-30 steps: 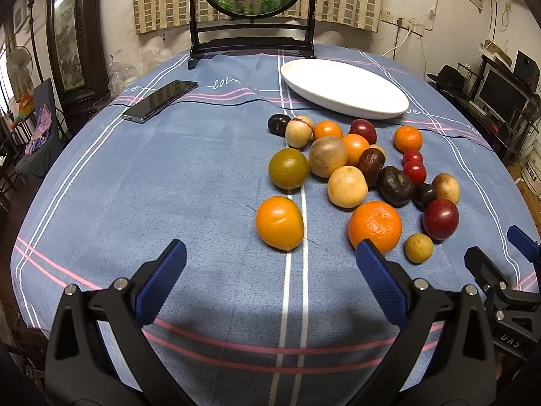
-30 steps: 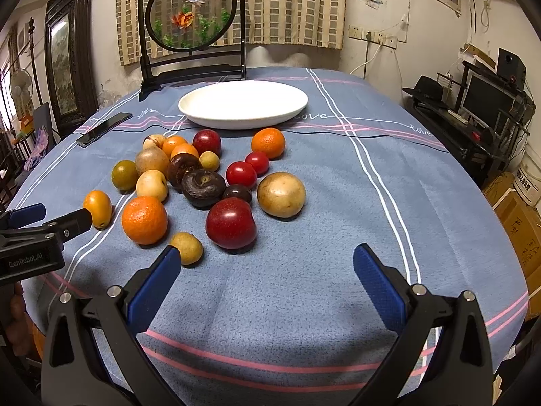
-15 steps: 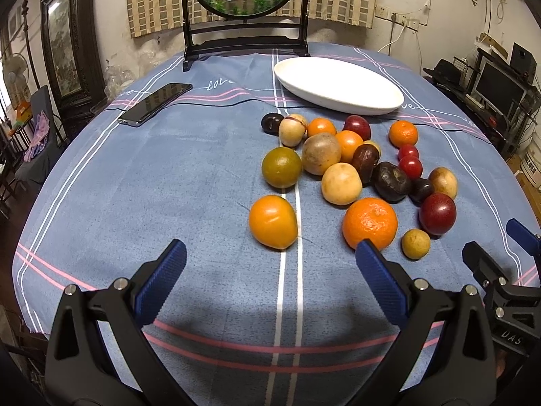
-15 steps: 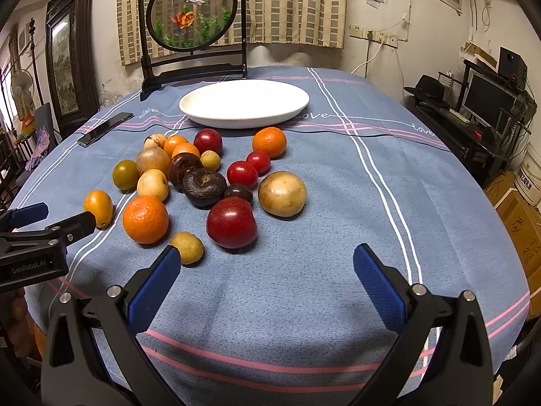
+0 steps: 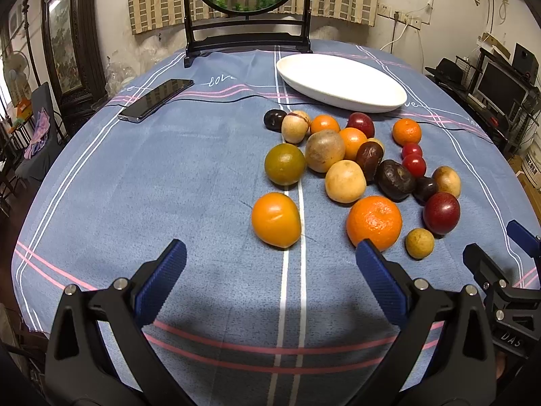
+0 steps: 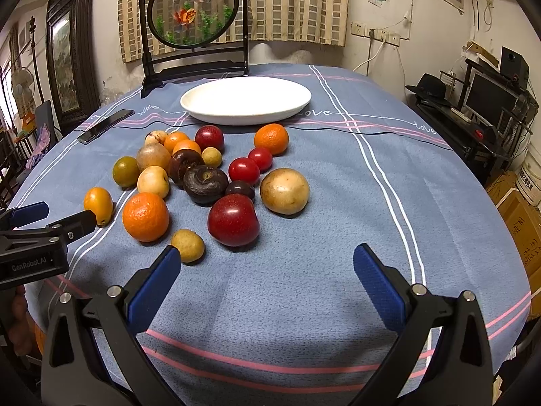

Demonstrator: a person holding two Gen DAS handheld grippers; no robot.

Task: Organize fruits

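Observation:
Several fruits lie in a loose cluster on the blue tablecloth (image 5: 169,176). A smooth orange fruit (image 5: 276,220) and a mandarin (image 5: 374,222) lie nearest my left gripper (image 5: 270,277), which is open and empty just short of them. In the right wrist view a dark red fruit (image 6: 233,220), a small yellow fruit (image 6: 188,245) and a tan round fruit (image 6: 284,190) lie ahead of my right gripper (image 6: 267,280), open and empty. An empty white oval plate (image 6: 246,100) sits beyond the cluster; it also shows in the left wrist view (image 5: 341,82).
A black phone (image 5: 156,99) lies at the far left of the table. A framed round goldfish screen (image 6: 193,17) stands at the table's far edge. A desk with a monitor (image 6: 487,98) stands to the right. The right gripper shows in the left wrist view (image 5: 507,270).
My left gripper has drifted slightly forward and left, so the fruits sit a little nearer and more to the right. The right gripper has barely moved. Both stay open.

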